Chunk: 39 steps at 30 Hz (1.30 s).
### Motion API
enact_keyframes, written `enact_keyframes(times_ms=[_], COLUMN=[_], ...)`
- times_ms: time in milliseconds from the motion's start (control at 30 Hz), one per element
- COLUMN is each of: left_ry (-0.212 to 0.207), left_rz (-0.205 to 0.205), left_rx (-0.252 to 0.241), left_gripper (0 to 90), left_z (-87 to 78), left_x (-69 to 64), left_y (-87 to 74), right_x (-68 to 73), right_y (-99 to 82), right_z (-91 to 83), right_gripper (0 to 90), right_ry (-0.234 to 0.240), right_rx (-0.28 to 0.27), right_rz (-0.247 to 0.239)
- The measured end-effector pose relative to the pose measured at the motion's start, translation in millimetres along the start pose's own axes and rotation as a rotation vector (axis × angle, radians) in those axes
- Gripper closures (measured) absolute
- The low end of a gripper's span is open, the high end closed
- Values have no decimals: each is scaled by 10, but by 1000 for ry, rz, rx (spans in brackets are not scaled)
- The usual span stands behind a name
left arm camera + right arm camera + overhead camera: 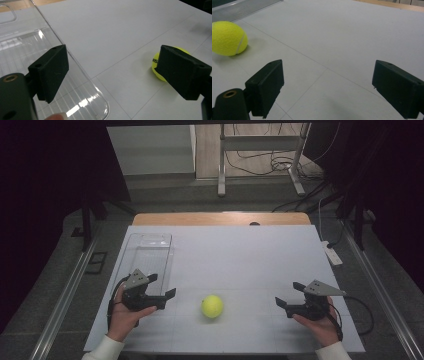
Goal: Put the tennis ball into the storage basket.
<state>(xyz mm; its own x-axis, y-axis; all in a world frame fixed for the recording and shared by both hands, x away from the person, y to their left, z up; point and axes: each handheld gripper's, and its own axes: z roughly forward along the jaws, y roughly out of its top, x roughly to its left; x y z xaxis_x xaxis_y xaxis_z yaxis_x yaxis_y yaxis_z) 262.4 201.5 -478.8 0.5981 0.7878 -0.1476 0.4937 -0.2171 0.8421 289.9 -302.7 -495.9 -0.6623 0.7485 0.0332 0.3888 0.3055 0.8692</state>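
Nearest the lens in the high view: two hands, each wrapped round a gripper, both parked low on the white surface point(240, 255). Left gripper point(169, 296) released, jaws spread with nothing between them, aimed toward the tennis ball point(212, 306). Right gripper point(281, 303) likewise released, jaws wide apart over bare surface, ball well off to one side in its own view. Ball sitting free on the surface, roughly midway between the two grippers, a bit nearer the left one, touching neither. Clear plastic tray point(150, 251) lying just beside the left gripper, far side of it, looks empty. Now the risky bits, pure guesswork from how things lie: round fuzzy ball on a smooth flat surface, so any nudge from a jaw tip before closing probably sends it rolling toward the near edge or out of reach. Off-centre pinch likely to squirt it out sideways, since flat pads on a sphere only bite near the middle. Coming in from both sides at once risks knocking jaws together. If headed for the tray, clipping that thin rim with the gripper could shove or tip the light tray, and a drop from too high could bounce the ball right back out. Writing: a few dark letters on the ball in the left gripper view, mostly hidden behind a jaw, not readable. No other labels or brands spotted.
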Motion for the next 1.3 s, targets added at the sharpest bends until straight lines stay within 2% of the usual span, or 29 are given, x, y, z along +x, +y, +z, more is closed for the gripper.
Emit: enact_keyframes(times_ms=[367, 600, 1300], left_ry=[-34, -59, -101], left_rz=[19, 44, 66], left_rx=[2, 18, 57], left_gripper=[117, 118, 117], left_z=[16, 36, 118], left_x=[-70, -131, -197], left_y=[92, 157, 251], right_x=[1, 1, -4], right_y=[-1, -3, -12], right_z=[4, 9, 25], right_gripper=[109, 109, 109], right_ry=[3, 1, 0], right_rx=[2, 8, 17], right_rz=[-3, -4, -5])
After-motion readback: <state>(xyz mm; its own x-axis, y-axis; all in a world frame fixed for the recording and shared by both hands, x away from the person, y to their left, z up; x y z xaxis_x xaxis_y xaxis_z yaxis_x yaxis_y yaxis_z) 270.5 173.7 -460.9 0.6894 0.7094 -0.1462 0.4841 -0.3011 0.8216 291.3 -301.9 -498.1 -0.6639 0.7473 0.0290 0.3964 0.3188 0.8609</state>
